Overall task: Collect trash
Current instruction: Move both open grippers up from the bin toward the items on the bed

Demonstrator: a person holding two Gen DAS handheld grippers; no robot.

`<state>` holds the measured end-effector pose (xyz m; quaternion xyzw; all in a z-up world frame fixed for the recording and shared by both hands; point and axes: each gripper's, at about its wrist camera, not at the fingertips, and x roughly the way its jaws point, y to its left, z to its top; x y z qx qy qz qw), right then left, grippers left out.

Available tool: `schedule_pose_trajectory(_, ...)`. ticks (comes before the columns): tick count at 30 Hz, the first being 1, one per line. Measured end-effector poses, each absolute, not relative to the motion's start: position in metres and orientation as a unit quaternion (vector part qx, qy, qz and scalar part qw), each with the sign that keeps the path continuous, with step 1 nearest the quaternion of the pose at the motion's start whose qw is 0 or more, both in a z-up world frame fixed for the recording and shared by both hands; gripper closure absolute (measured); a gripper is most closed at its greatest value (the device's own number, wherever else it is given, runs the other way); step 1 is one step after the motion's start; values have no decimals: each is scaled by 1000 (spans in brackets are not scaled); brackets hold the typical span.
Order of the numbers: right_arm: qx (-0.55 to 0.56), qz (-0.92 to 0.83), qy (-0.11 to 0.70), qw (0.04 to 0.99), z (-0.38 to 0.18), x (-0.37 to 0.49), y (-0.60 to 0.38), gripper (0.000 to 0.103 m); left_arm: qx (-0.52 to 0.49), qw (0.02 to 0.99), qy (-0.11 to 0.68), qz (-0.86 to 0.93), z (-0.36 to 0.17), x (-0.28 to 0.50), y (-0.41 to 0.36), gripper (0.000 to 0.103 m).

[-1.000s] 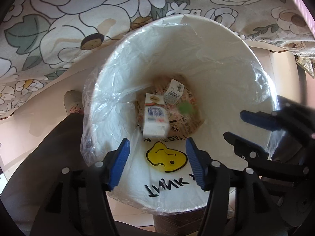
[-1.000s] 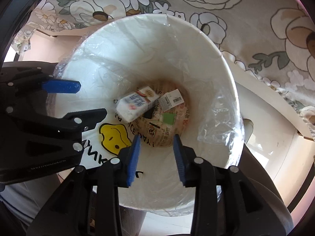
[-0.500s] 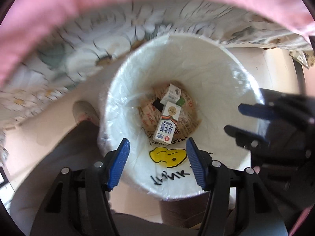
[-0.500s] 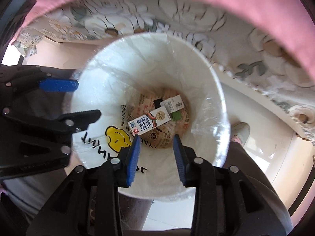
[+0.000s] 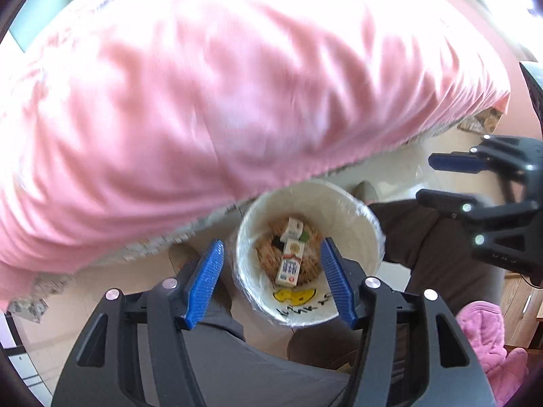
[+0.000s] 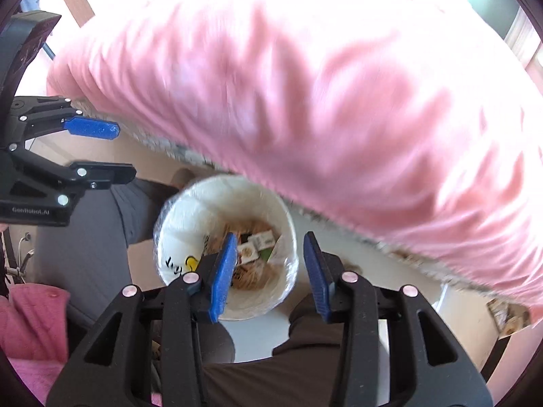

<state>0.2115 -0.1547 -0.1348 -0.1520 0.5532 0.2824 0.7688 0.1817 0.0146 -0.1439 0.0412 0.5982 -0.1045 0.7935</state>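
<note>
Pink cloth (image 5: pixel 237 95) covers the surface and fills the top of both views, blurred; a floral underlayer shows along its hanging edge, pale floor (image 5: pixel 390 166) beneath. White trash bin (image 5: pixel 359 234) with a clear plastic liner sits on the floor below the surface edge, between your legs in dark trousers (image 5: pixel 448 254); a shoe tip is visible just beyond the bin rim. A yellow face and black lettering are printed on the bin's inner wall. In the bin: a milk carton (image 5: pixel 290 268) lying on printed brown paper, a smaller white box (image 5: pixel 294 228) just past it, a green scrap beside that. Both of your tools point steeply down at the bin from well above it. Left hand-held gripper (image 5: pixel 271 279): blue pads apart, nothing between them, touching nothing, the bin framed in the gap far below. Right hand-held gripper (image 6: pixel 269 273): jaws opening, empty, no contact with anything; its left finger overlaps the bin opening in view only. Pink fleece garment (image 5: pixel 492 349) at the lower right of the left view. Trash is already in the bin
</note>
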Motion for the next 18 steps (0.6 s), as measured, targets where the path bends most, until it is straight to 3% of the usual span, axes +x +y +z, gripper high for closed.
schedule_pose_trajectory(2, -160, 279, 530, 785, -108, 218, -157, 58, 59, 808, 578, -101, -118, 187, 11, 41)
schedule_pose_trajectory(4, -167, 271, 502, 804, -80, 225, -160, 44, 70, 819, 560, -100, -96, 195, 9, 38)
schedule_pose_trajectory(5, -169, 267, 487, 814, -67, 229, -162, 42, 74, 825, 551, -99, -85, 199, 8, 36)
schedule_pose_trajectory(18, -173, 221, 388, 878, 48, 325, -175, 30, 120, 865, 482, -71, -7, 284, 4, 21)
